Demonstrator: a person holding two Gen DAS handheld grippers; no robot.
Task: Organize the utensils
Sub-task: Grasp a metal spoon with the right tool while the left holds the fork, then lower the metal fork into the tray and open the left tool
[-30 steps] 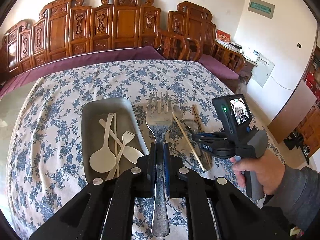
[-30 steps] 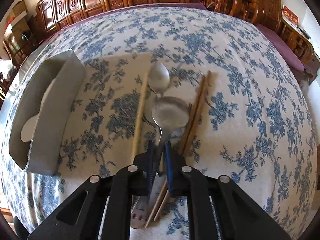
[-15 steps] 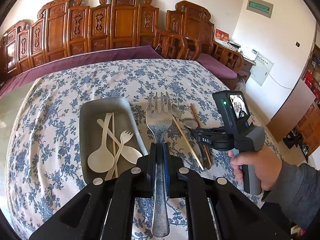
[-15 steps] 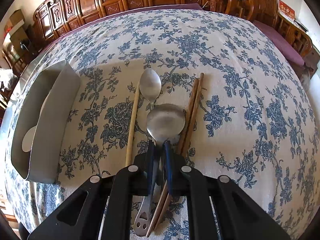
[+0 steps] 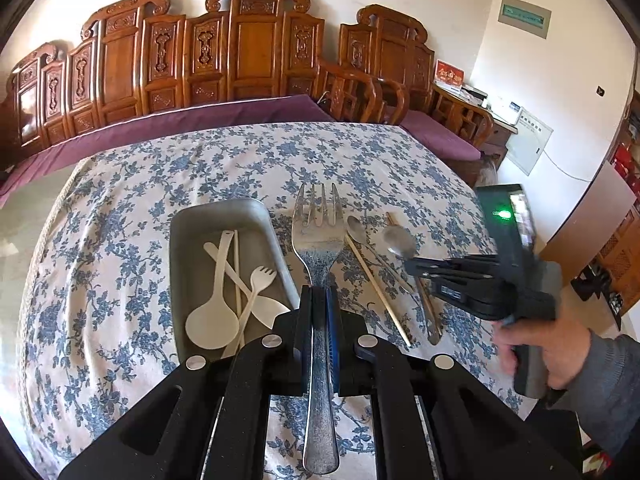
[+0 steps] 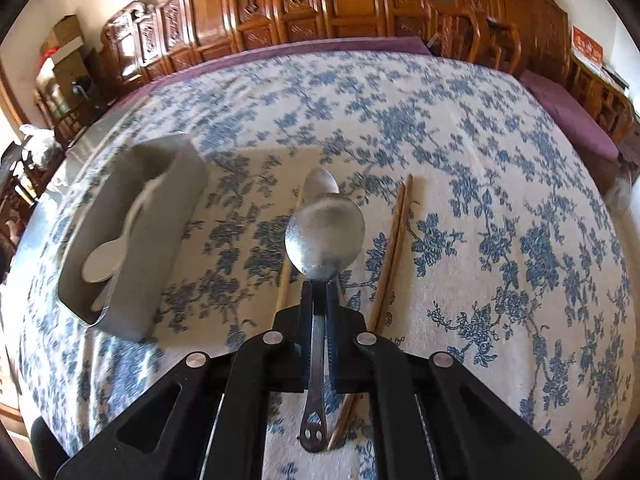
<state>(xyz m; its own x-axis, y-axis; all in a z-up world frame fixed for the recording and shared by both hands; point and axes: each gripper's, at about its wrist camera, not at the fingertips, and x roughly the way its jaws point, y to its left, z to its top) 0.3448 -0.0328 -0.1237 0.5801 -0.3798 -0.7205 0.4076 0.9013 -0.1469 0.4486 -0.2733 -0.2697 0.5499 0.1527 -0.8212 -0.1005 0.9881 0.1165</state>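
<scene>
My left gripper (image 5: 319, 294) is shut on a metal fork (image 5: 318, 236), held above the table beside the grey tray (image 5: 182, 264). The tray holds white plastic spoons (image 5: 212, 324), a white fork (image 5: 260, 280) and a pale chopstick. My right gripper (image 6: 319, 288) is shut on a large metal spoon (image 6: 325, 236), lifted off the cloth; it also shows in the left wrist view (image 5: 416, 266). On the cloth lie a smaller metal spoon (image 6: 320, 182), a pale chopstick (image 5: 376, 286) and a brown chopstick pair (image 6: 390, 252).
The table has a blue-flowered cloth (image 6: 500, 200). The grey tray (image 6: 132, 264) stands left of my right gripper. Carved wooden chairs (image 5: 248, 52) and purple cushions line the far side. A hand (image 5: 548, 356) holds the right gripper at the table's right edge.
My right gripper has lifted the large metal spoon off the cloth, up and back from the smaller spoon and chopsticks. The left gripper keeps the fork nearly still.
</scene>
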